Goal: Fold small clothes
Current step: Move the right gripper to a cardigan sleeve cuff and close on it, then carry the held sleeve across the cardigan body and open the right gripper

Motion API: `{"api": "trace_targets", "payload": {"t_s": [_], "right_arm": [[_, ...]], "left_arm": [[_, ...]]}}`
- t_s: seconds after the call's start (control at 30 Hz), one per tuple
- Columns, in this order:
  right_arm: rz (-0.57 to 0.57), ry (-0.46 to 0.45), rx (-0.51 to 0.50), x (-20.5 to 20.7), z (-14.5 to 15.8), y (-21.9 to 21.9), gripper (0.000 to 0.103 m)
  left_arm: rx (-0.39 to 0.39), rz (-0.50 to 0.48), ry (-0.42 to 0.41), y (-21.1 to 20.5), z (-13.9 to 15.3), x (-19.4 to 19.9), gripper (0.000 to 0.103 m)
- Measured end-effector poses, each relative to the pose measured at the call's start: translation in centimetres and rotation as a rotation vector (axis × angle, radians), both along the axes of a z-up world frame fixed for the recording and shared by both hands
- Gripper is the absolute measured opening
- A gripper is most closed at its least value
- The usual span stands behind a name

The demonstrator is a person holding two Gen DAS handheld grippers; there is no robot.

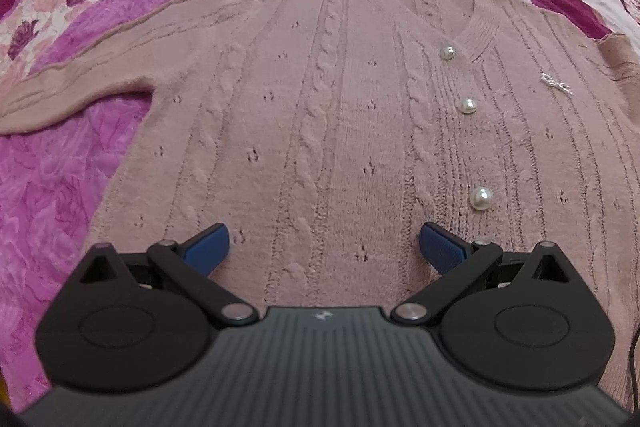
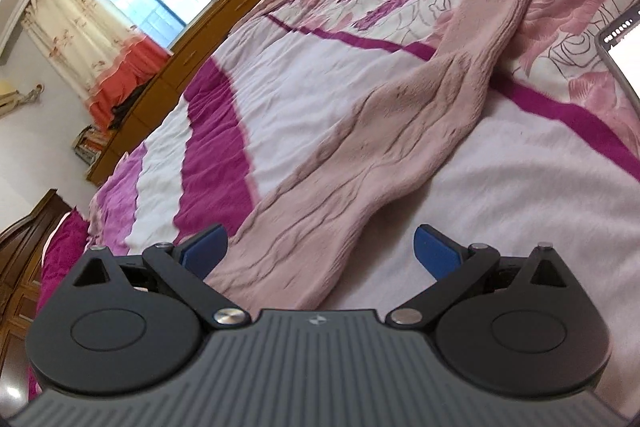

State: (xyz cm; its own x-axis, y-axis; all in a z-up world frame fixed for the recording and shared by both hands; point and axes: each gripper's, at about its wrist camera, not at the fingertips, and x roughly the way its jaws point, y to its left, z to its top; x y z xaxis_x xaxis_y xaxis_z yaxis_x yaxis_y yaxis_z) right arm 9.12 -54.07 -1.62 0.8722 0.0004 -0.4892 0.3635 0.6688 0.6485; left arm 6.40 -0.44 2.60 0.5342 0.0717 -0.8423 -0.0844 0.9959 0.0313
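Observation:
A dusty pink cable-knit cardigan (image 1: 340, 99) with pearl buttons (image 1: 468, 105) lies flat, front up, on the bed. Its left sleeve (image 1: 80, 83) stretches out to the left. My left gripper (image 1: 323, 247) is open and empty, hovering over the cardigan's lower front. In the right wrist view the other sleeve (image 2: 400, 131) lies stretched away across the bedspread, wrinkled. My right gripper (image 2: 320, 251) is open and empty, with the near end of that sleeve between its blue fingers (image 2: 436, 251).
The bedspread (image 2: 304, 99) is white with magenta stripes and pink roses. A phone or tablet (image 2: 624, 47) lies at the right edge. A wooden headboard (image 2: 192, 39), window and curtains stand behind the bed. A purple velvet blanket (image 1: 52, 195) covers the left side.

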Motion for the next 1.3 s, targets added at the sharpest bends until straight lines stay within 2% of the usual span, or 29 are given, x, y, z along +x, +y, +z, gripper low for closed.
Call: {"api": "trace_targets", "payload": {"t_s": [0.53,0.6,0.63,0.7,0.77,0.87,0.97,1.13,1.3], "right_arm": [[-0.060,-0.065,-0.041,6.4,-1.4,-3.2,0.103],[-0.076,-0.074,-0.036,6.6,-1.4,-3.6,0.097],[-0.092,-0.076,-0.035,6.7,-1.4,-3.8,0.089],[-0.118,-0.078,-0.026,6.7,-1.5,-4.1,0.072],[-0.145,-0.074,-0.009,6.2,-1.6,-4.5,0.040],[-0.163,-0.083,-0.016,5.3,-1.4,-4.5,0.018],[-0.160,-0.114,-0.035,4.6,-0.6,-4.3,0.009],[-0.177,-0.193,-0.051,2.2,1.5,-3.6,0.008],[-0.181,-0.268,-0.110,-0.9,4.0,-1.8,0.008]], "left_arm": [[0.011,0.017,0.027,-0.3,-1.1,0.5,0.103],[0.012,0.017,0.027,-0.4,-1.1,0.6,0.103],[0.014,0.016,0.027,-0.4,-1.1,0.6,0.103],[0.014,0.015,0.026,-0.4,-1.1,0.6,0.103],[0.017,0.011,0.022,-0.4,-1.2,0.6,0.103],[0.030,-0.004,0.013,-0.6,-1.4,0.5,0.103],[0.034,-0.006,0.010,-0.7,-1.5,0.6,0.103],[0.028,-0.008,0.000,-0.6,-1.6,0.4,0.103],[0.028,-0.013,-0.012,-0.6,-1.7,0.2,0.103]]}}
